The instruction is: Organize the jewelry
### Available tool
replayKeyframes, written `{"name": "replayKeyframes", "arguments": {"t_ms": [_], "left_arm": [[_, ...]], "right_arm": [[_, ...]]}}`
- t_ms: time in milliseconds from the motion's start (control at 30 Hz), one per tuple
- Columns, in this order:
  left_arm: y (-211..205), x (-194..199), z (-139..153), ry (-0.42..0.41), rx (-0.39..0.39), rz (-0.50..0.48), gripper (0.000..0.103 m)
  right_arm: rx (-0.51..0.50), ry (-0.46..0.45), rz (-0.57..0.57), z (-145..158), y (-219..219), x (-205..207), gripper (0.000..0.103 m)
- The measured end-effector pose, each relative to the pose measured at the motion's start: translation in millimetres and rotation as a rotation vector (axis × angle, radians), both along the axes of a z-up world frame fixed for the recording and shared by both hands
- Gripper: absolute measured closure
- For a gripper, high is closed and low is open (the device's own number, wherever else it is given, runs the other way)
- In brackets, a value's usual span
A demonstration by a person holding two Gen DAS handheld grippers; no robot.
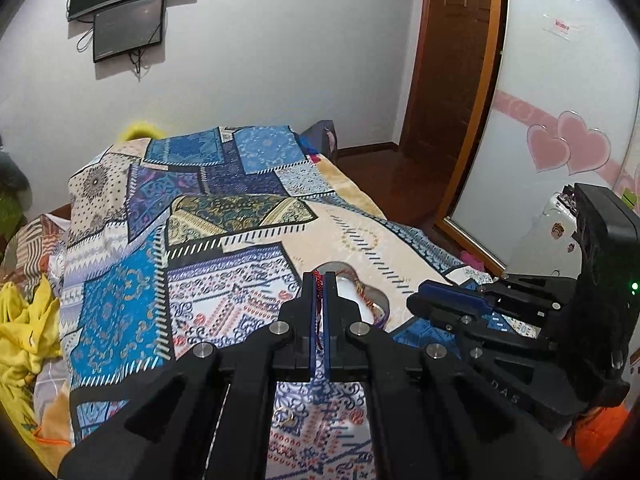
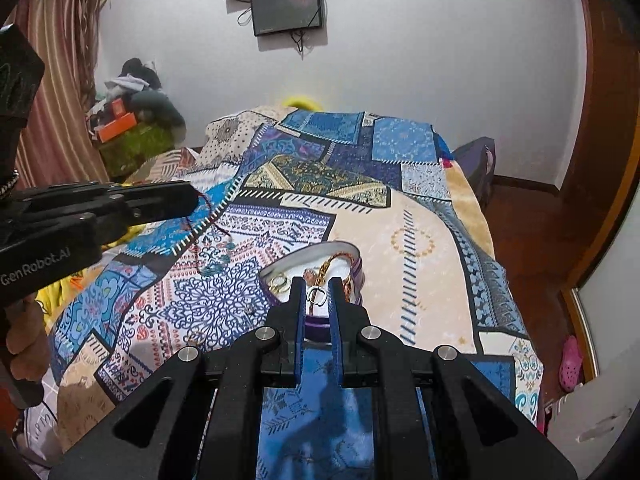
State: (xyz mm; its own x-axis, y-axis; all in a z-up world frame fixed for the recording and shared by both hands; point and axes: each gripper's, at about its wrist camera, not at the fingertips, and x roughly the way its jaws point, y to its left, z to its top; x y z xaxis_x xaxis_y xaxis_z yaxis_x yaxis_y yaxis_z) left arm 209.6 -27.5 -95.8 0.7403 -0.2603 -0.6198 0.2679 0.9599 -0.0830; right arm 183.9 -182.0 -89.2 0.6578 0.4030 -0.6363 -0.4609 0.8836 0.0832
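Observation:
My left gripper point(image 1: 319, 281) is shut on a red cord necklace point(image 1: 318, 294). In the right wrist view that necklace point(image 2: 218, 258) hangs from the left gripper point(image 2: 195, 200), its teal beads dangling above the bedspread. My right gripper point(image 2: 317, 286) is shut on a small silver ring point(image 2: 317, 296), held just over a purple-walled jewelry tin point(image 2: 357, 276) with a white lining. Gold chains and rings lie inside the tin. The tin point(image 1: 382, 300) shows behind the left fingers, with the right gripper point(image 1: 416, 300) beside it.
The tin rests on a patchwork bedspread point(image 2: 420, 240) that covers the bed. A loose gold ring point(image 1: 288, 416) lies on the spread below the left gripper. Yellow cloth point(image 1: 24, 332) is piled at the bed's left side. A mirrored wardrobe door point(image 1: 540, 100) stands to the right.

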Motion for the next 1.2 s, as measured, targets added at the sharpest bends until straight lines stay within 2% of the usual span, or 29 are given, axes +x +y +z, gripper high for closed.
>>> {"name": "replayKeyframes", "arguments": {"t_ms": [400, 867, 1200], "left_arm": [[-13, 30, -9, 0.035, -0.017, -0.023, 0.102], [-19, 60, -49, 0.15, -0.012, -0.038, 0.102], [-17, 68, -66, 0.221, -0.027, -0.038, 0.102]], "right_arm": [[0.014, -0.007, -0.007, -3, -2, 17, 0.093], [0.004, 0.087, 0.024, -33, 3, 39, 0.093], [-0.03, 0.124, 0.04, -40, 5, 43, 0.093]]}}
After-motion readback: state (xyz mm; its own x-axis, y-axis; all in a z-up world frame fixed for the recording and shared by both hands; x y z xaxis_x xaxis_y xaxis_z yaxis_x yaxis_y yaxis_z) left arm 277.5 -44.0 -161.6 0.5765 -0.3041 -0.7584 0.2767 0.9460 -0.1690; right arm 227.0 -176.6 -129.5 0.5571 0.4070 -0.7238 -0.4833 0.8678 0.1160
